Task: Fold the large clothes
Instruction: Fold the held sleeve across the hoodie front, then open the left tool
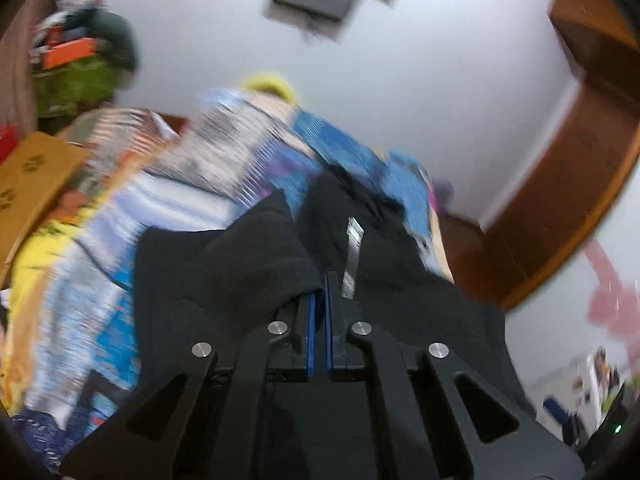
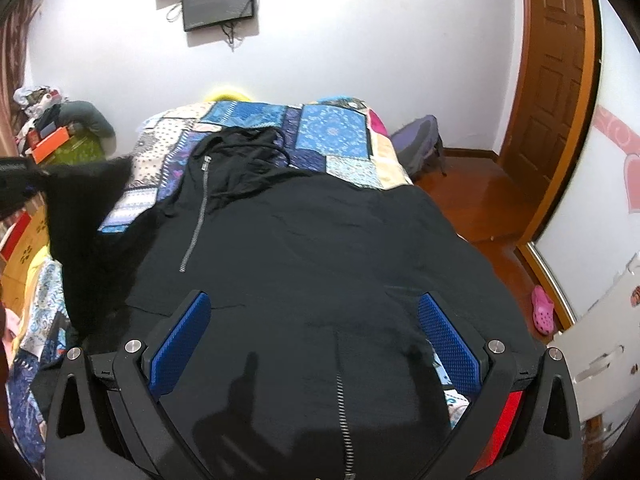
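A black zip-up hoodie [image 2: 304, 240] lies spread across the patchwork quilt [image 2: 332, 132] on the bed. The left hand-held gripper [image 1: 320, 304], in a blurred view, appears pinched on a fold of it; the right hand-held gripper [image 2: 316, 320] hangs spread wide above the fabric.

Patchwork-quilted bed [image 2: 332, 132] under a spread black zip-up hoodie [image 2: 304, 240].

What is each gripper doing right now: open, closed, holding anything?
Left gripper: closed on a fold of the black zip hoodie.
Right gripper: open, empty, above the hoodie.
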